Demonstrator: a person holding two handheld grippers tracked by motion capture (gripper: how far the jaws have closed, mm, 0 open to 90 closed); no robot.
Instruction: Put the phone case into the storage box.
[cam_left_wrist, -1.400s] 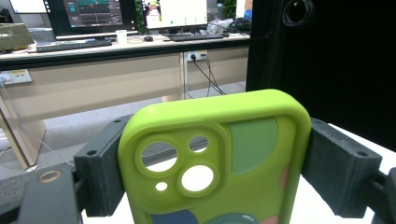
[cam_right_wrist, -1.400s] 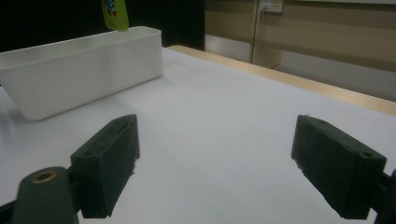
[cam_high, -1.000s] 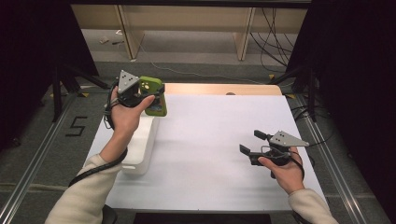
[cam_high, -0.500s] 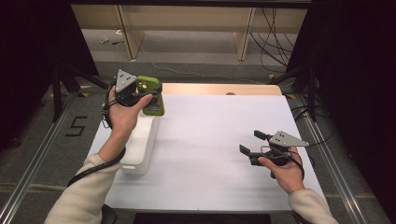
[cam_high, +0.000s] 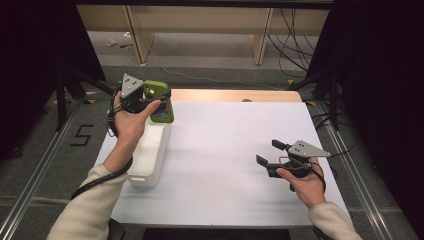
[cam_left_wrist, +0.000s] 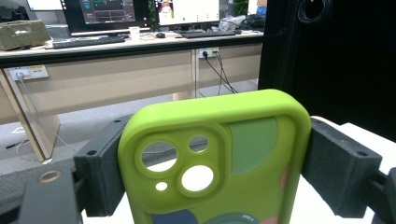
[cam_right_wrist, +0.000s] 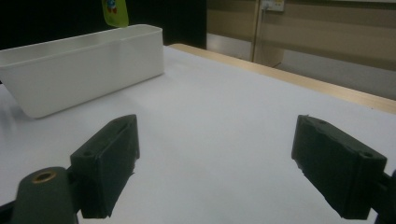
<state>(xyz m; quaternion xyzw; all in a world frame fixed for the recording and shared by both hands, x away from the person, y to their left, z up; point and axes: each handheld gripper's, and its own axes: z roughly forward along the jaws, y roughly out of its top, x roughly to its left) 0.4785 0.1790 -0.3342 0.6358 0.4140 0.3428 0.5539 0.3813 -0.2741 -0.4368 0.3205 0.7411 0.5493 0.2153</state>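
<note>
My left gripper has its two black jaws clamped on the sides of a lime-green rubbery phone case with round camera cutouts and a few coloured patches on the back. I'm holding it up off the table, standing more or less upright, right above the far end of the long white plastic bin. In the high view the case hangs just over that end of the bin, not touching it as far as I can see. Can't tell what's inside the bin from here; the bit of interior I can see looks plain white.

My right gripper is way over on the other side, low over the white table sheet, jaws spread wide with nothing between them. From its own camera the bin sits well off, with the case's bottom edge poking in above it.
</note>
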